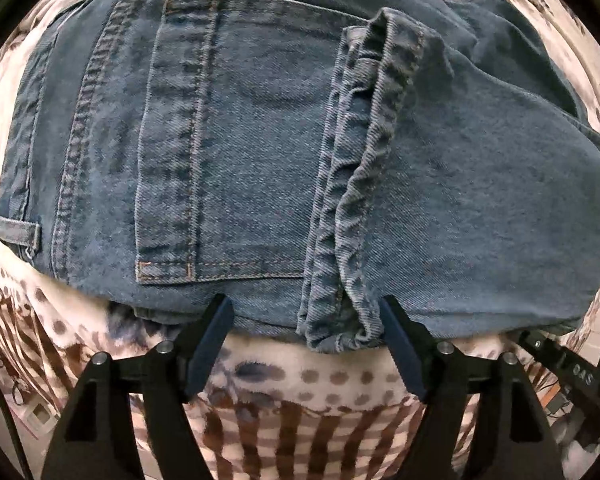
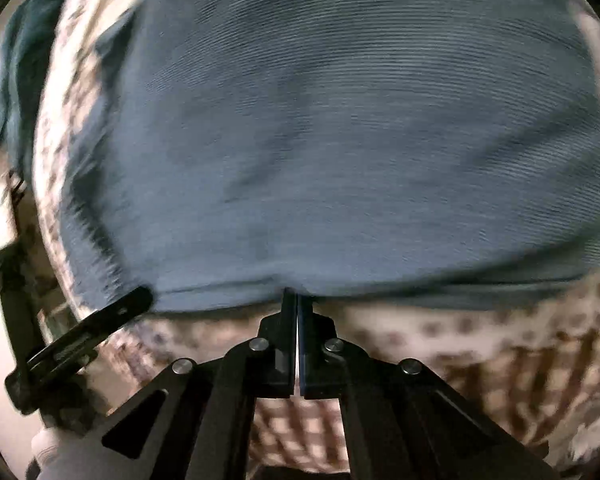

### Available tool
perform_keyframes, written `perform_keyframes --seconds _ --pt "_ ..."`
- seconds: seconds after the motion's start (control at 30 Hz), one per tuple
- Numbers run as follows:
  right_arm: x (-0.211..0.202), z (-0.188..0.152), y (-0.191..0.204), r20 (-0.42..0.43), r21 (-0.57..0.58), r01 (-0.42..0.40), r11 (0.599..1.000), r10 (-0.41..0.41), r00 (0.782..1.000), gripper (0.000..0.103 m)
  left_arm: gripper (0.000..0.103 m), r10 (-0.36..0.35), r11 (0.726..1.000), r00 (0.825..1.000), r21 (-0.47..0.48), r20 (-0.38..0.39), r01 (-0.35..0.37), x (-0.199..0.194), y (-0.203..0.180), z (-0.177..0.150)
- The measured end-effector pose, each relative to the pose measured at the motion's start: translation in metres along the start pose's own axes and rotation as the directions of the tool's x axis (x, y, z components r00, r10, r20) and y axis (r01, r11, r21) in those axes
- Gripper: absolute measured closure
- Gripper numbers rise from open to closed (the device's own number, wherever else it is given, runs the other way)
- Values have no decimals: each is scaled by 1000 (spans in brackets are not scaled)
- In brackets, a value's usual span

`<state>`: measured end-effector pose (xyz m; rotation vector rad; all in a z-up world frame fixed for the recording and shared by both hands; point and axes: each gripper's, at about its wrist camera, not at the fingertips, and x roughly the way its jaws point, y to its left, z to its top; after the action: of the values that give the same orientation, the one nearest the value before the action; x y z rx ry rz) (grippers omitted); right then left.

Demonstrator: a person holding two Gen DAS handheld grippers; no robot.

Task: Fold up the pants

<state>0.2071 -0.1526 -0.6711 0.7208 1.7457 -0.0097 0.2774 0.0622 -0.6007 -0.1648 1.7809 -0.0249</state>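
Blue denim pants (image 1: 260, 140) lie folded on a patterned blanket (image 1: 300, 392). In the left wrist view the back pocket (image 1: 228, 132) faces up and the leg hems (image 1: 364, 184) lie across it. My left gripper (image 1: 306, 312) is open, its fingers either side of the hem ends at the near edge. In the right wrist view the pants (image 2: 320, 140) fill the frame, blurred. My right gripper (image 2: 296, 300) is shut, its tips at the near folded edge of the denim; whether cloth is pinched between them I cannot tell.
The blanket (image 2: 480, 360) has brown and blue dots and stripes. The other gripper shows at the right edge of the left wrist view (image 1: 572, 372) and at the left of the right wrist view (image 2: 84, 332). A dark teal cloth (image 2: 16, 60) lies far left.
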Motion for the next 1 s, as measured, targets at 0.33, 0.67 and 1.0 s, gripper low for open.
perform_keyframes --seconds 0.33,0.67,1.0 --pt "-50 -15 36 86 -153 162 975 -151 985 21 26 -82 987 966 -115 247 113 -79 53 -34" --pt "-58 7 97 180 -237 289 928 -250 951 17 5 -171 771 901 -515 399 374 -44 199 -50" --pt "-25 22 117 163 -301 331 894 -294 942 17 7 -314 541 748 -537 585 647 -10 216 -37"
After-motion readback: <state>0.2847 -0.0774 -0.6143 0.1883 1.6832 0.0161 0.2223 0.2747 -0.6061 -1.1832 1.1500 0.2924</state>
